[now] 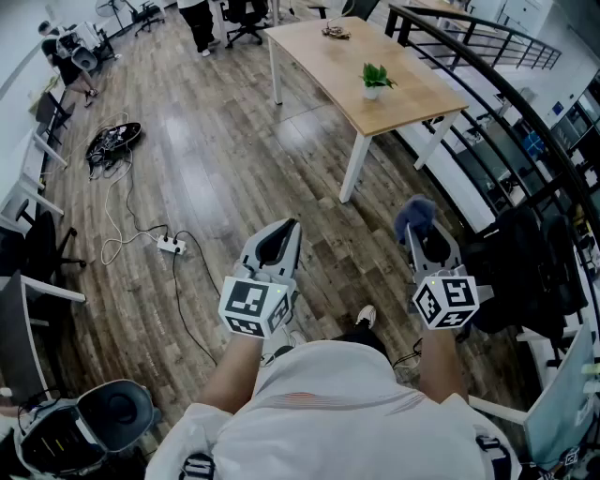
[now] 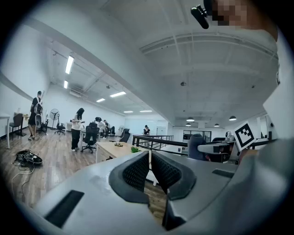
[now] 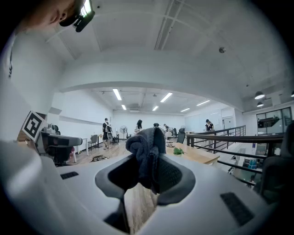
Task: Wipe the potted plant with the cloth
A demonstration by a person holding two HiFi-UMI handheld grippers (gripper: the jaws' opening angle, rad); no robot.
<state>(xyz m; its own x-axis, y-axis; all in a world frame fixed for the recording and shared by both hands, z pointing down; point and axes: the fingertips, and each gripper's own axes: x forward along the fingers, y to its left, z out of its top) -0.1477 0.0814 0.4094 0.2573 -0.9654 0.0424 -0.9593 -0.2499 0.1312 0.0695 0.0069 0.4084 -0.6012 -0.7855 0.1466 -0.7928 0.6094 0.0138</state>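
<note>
The person stands on a brown wooden floor (image 1: 197, 178) and holds a tool in each hand. Both tools point ahead, about level.

The left hand-held gripper (image 1: 285, 230) is clenched. In the left gripper view its two dark pads sit pressed close together, and there is nothing between them.

The right hand-held gripper (image 1: 421, 232) is grasping the cloth (image 3: 147, 151). The cloth is dark blue-grey and all bunched up. It is squeezed between the two pads, and a lump of it sticks up past the tips. From the head view the cloth (image 1: 415, 213) looks like a soft ball on the front of that tool.

The potted plant (image 1: 375, 80) is small, with green leaves in a white pot. It stands upright on a long wooden desk (image 1: 323, 56) with white legs, near the close end of the desk top. It is well apart from both tools and the cloth does not touch it. In the right gripper view the plant shows as a bit of green just to the right of the cloth.

A black railing (image 1: 487, 80) runs along the right side of the desk. A white power strip (image 1: 171, 246) lies on the floor with wires curling away from it. Some people (image 1: 199, 21) stand far off at the back of the room.
</note>
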